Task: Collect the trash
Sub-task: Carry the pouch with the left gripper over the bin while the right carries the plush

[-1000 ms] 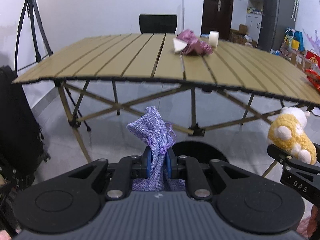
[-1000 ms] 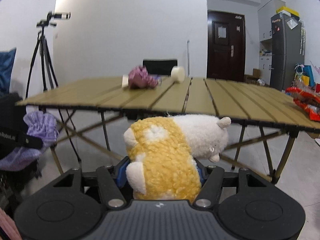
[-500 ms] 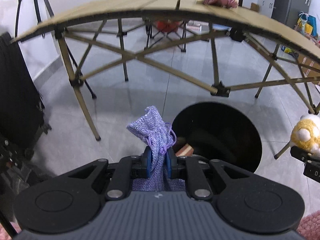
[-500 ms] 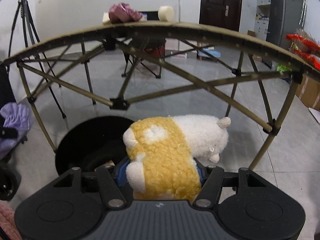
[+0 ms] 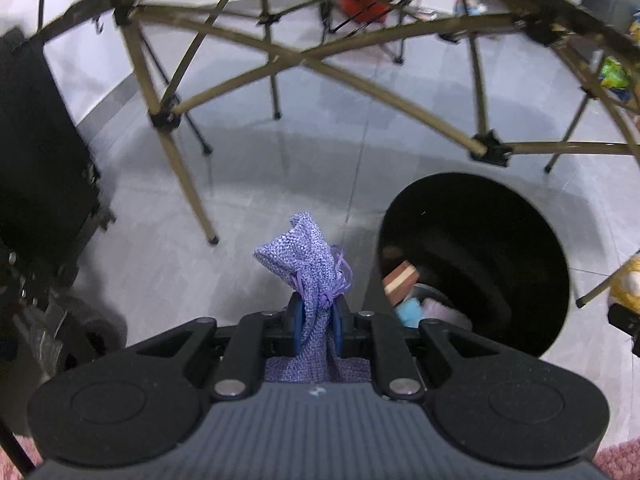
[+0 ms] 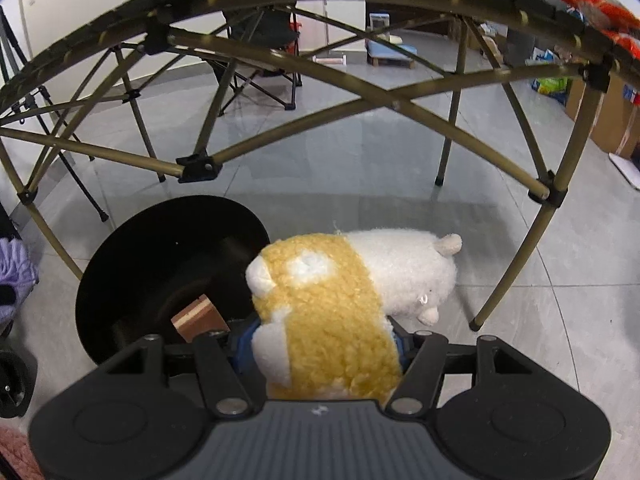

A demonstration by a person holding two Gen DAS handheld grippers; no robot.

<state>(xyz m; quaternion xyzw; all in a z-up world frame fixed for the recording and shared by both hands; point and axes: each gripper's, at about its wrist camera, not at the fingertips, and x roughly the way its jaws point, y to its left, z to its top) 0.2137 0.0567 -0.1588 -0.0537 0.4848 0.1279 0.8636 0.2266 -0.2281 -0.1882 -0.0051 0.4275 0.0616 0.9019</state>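
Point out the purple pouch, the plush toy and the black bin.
purple pouch [image 5: 306, 254]: left wrist view, bunched top.
plush toy [image 6: 332, 304]: right wrist view, yellow back.
black bin [image 5: 500, 216]: left wrist view, inner wall.

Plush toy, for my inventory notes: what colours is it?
Yellow and white plush toy, clearest in the right wrist view.

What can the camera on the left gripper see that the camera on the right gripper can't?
Only the left wrist view shows the left gripper pinching the purple pouch, plus something light blue in the black bin.

Only the right wrist view shows the right gripper squeezing the whole yellow and white plush toy, and red snack packets on the table edge.

Both show the bin, the table legs, the grey floor and a striped wooden block in the bin.
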